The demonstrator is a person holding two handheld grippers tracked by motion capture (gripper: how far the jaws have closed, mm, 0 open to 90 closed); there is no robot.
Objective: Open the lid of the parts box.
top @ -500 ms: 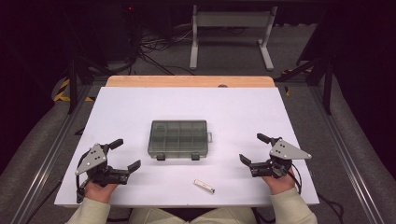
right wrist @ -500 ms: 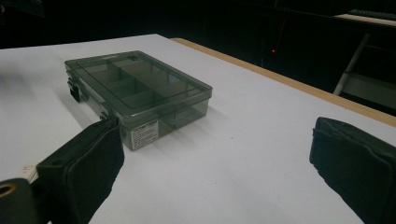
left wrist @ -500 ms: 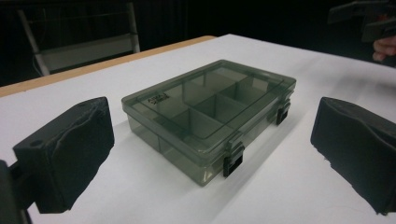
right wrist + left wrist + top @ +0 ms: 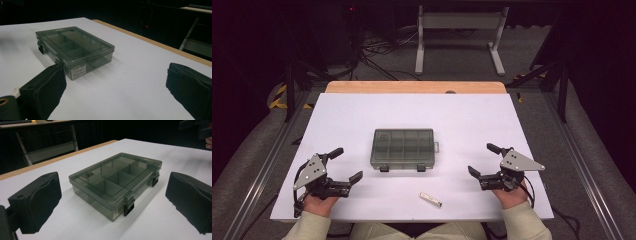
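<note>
Hand-held grippers (image 4: 343,163) unmoved (both agape)

Black two-jaw tools (image 4: 343,164) (image 4: 484,159), grey three-cornered plates, black cables, beige sleeves (image 4: 522,225).

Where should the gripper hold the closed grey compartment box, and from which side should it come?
Probably the short side walls of the box, with a gripper coming from above: it lies flat, lid shut, and two black latches sit along its front edge.
</note>
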